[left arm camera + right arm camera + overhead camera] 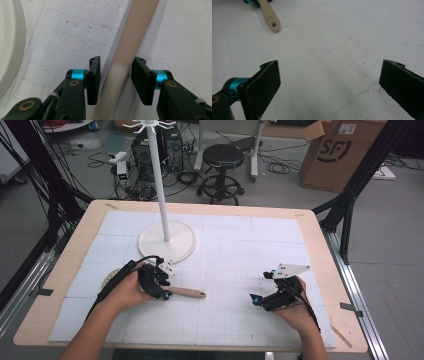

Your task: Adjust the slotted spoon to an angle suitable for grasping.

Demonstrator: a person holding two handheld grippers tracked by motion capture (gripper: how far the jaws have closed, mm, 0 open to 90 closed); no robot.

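A pale wooden handle (187, 293) with a hole at its free end lies flat on the white gridded mat (235, 250), pointing right. My left gripper (165, 292) straddles that handle (125, 50). Its right pad (141, 82) rests against the wood, and a narrow gap shows at the left pad (93, 80), so the jaws stand slightly open around it. My right gripper (255, 299) hovers low over bare mat at the front right, jaws wide apart (329, 67) with nothing between them. The handle's holed end (270, 17) shows far off in the right gripper view.
A white hook stand rises from a round base (166, 242) just behind the left hand, and its rim (10, 50) shows in the left gripper view. A pale round shape (107, 279) lies partly hidden by the left wrist. A stool (222, 170) and a cardboard box (340, 155) stand beyond the table.
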